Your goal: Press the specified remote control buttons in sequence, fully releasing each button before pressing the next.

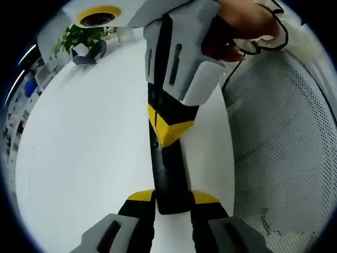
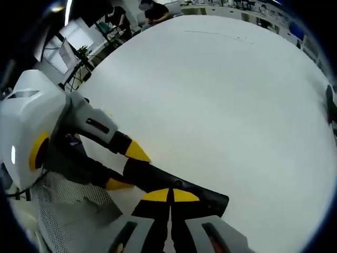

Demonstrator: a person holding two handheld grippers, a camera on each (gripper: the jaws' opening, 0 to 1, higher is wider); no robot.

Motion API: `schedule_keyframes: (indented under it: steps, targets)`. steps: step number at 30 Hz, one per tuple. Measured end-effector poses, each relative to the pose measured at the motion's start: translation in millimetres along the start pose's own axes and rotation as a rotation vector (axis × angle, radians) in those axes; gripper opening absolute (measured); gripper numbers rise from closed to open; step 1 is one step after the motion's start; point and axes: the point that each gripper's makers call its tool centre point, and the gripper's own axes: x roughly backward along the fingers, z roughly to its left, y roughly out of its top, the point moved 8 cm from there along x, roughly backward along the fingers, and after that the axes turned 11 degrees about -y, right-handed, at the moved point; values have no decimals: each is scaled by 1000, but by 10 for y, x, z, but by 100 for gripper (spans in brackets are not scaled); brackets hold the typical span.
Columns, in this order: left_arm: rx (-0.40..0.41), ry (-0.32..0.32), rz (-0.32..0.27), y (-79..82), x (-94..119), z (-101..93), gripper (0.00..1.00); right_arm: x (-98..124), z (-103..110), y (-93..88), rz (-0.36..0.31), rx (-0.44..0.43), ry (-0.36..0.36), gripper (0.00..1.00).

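Pinching the remote (image 1: 169, 174) at its end, the left tool (image 1: 174, 204) is clamped; the closed right tool (image 2: 170, 196) presses down, and a slip sideways is risked.

Remote control (image 1: 169, 179): buttons too dark to tell; middle hidden under the right gripper (image 1: 167, 132) tips in the left gripper view.
Remote's near end: covered by the left gripper (image 1: 172, 203) jaws.
People (image 2: 138, 15): tiny, top left of the right gripper view.
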Motion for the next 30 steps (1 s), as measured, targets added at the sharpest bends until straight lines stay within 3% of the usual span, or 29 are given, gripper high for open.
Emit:
schedule_keyframes:
  steps: [4,12,30]
  targets:
    - [-1,-3,-1,-3,0,13,23,19,-67,-20,6,-24,-2,0]
    - [3,-6,3,-3,-2,18,23,51,43,-87,32,-51,75,0]
    - [1,-1,-8,-14,-2,14,23,-27,37,-83,67,-53,53,0]
